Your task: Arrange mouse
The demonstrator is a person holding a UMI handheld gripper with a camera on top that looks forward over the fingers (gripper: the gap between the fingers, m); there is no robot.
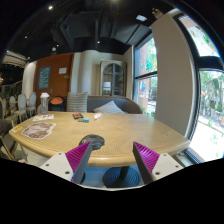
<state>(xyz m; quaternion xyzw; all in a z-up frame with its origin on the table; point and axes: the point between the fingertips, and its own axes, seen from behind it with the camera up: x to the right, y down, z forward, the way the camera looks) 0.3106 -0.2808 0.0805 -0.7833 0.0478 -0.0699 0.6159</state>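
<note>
Sunlit café surroundings frame a pale wooden table. On its left part lies a printed sheet, with a small dark object farther along that could be the mouse, though this is unclear. A round dark disc sits just ahead of the gripper, whose fingers stand wide apart, holding nothing. Large windows brighten the right.

A wooden bench carried papers at one end; chairs stood beyond, near tall windows.
</note>
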